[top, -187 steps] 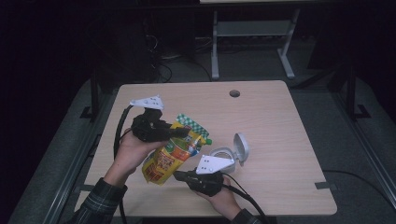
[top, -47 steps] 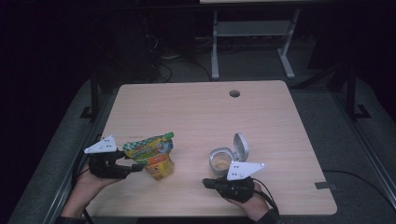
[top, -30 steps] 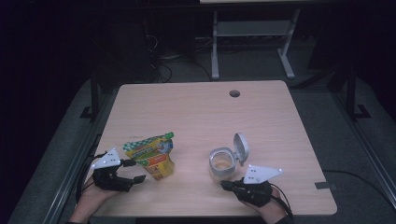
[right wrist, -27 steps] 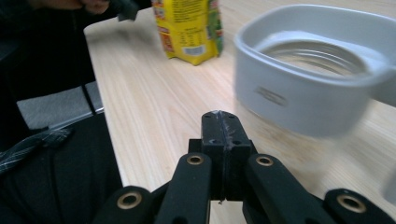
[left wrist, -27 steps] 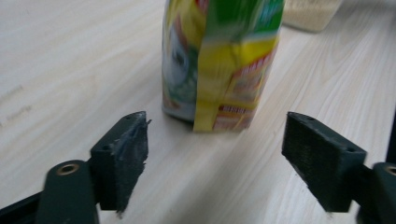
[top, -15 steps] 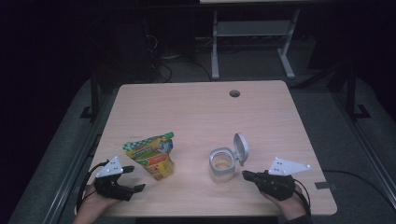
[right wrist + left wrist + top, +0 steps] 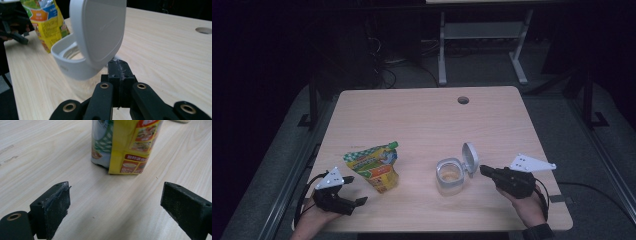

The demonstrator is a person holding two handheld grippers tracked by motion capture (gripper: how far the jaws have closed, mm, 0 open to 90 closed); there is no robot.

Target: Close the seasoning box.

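I have the stand-up pouch (image 7: pixel 374 166) upright near the left front of the desk (image 7: pixel 422 115), and the flip-lid jar (image 7: pixel 450 176) to its right, nearer the middle, the two well apart. My left gripper (image 7: pixel 353 191) sits low at the near left edge, just beside the pouch, its jaws spread wide and empty; my right gripper (image 7: pixel 483 170) rests to the right of the jar with its jaws pressed together on nothing, tips almost at the open lid (image 7: pixel 469 158). I judge the pouch soft and light, with a glossy film that will crumple and slip, so I would pinch it across the flat upper body below the green spout, not at the bulging base. The jar looks like stiff, light plastic with smooth walls; I would hold it around the body and leave the hinged lid alone, since that looks the weakest part. The left gripper view gives me the pouch's base (image 7: pixel 125 147) planted on the wood grain and the gap between both pads (image 7: pixel 58 207), which the high view is too coarse for. The right gripper view shows the lid's inner face (image 7: pixel 100 32) and the jar's white rim (image 7: pixel 75 62), with the pouch (image 7: pixel 43 20) behind; the high view alone gives me the pale contents inside and the whole layout.
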